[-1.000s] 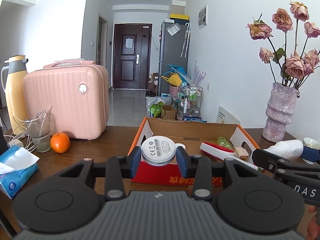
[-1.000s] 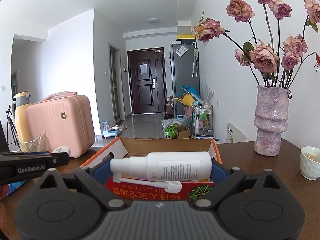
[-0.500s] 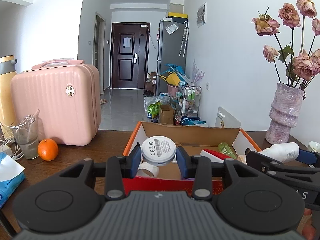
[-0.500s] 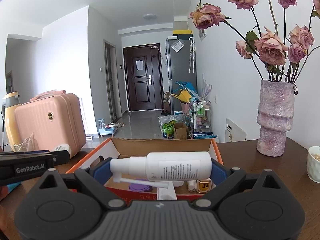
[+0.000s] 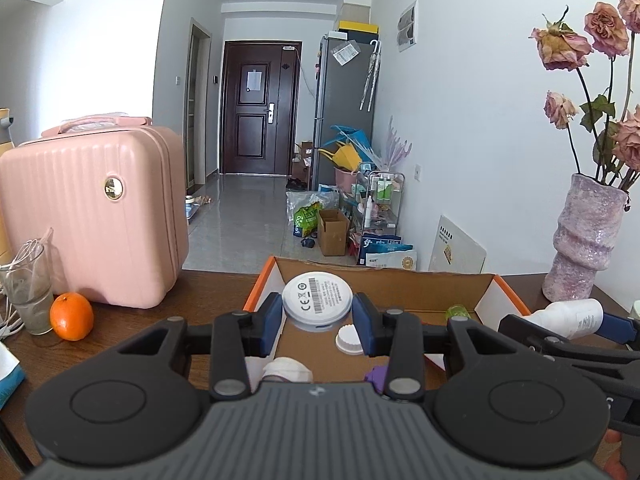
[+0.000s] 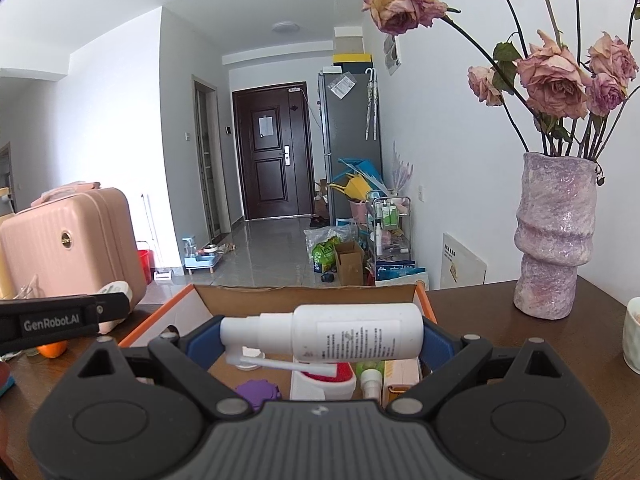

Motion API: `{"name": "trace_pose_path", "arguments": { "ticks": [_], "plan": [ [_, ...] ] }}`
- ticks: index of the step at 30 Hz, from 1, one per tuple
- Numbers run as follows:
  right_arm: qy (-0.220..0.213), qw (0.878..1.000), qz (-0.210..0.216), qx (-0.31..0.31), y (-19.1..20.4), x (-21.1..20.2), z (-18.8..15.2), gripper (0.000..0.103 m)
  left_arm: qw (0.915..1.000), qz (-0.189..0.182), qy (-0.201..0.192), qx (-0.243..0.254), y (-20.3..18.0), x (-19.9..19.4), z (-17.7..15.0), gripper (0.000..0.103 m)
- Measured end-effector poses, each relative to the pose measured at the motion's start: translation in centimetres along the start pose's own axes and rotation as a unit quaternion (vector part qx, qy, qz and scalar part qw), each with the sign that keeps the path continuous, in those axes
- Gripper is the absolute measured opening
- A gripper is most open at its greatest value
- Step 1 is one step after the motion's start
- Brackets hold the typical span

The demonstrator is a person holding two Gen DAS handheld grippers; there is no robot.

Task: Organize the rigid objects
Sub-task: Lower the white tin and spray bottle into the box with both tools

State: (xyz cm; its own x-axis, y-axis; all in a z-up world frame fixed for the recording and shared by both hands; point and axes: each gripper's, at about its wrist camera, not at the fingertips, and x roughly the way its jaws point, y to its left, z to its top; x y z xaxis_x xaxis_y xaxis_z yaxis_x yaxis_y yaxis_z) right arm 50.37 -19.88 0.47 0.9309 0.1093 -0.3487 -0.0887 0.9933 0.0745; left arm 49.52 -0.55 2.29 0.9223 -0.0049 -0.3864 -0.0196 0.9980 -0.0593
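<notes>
- the left hand-held gripper (image 5: 317,320) is clamped on a white round disc (image 5: 317,303), its labelled face turned toward the camera, held above the near left part of the cardboard box (image 5: 420,286).
- the right hand-held gripper (image 6: 320,340) grips a white spray bottle (image 6: 340,333) that lies sideways between the blue pads (image 6: 434,340), nozzle pointing left, over the box's near right part.
- in the left wrist view the right hand-held gripper and its bottle (image 5: 570,317) show at the right edge, just beside the box's right wall.
- the open box sits on the dark wooden counter (image 5: 208,292); its outer rim is orange.
- inside the box lie a white cap (image 5: 349,340), a purple piece (image 6: 257,392), a red and white item (image 6: 324,380), a small green bottle (image 5: 458,312) and a roll of white tape (image 5: 286,369).
- on the counter at the left stand a pink suitcase (image 5: 92,216), a glass (image 5: 26,292) and an orange (image 5: 71,316) just beside the glass.
- at the far right a purple vase (image 6: 554,236) holds dried roses (image 6: 552,80), well apart from the box.
- a white cup (image 6: 632,334) sits at the right edge of the counter.
</notes>
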Motion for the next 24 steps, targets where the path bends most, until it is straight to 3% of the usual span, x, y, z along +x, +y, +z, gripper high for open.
{"name": "trace_pose_path", "arguments": {
  "ticks": [24],
  "plan": [
    [0.023,0.999,-0.016,-0.019,-0.2,5.7,1.1,0.097,0.9994,0.009,0.031,0.011,-0.6,5.8,0.7,0.039]
  ]
}}
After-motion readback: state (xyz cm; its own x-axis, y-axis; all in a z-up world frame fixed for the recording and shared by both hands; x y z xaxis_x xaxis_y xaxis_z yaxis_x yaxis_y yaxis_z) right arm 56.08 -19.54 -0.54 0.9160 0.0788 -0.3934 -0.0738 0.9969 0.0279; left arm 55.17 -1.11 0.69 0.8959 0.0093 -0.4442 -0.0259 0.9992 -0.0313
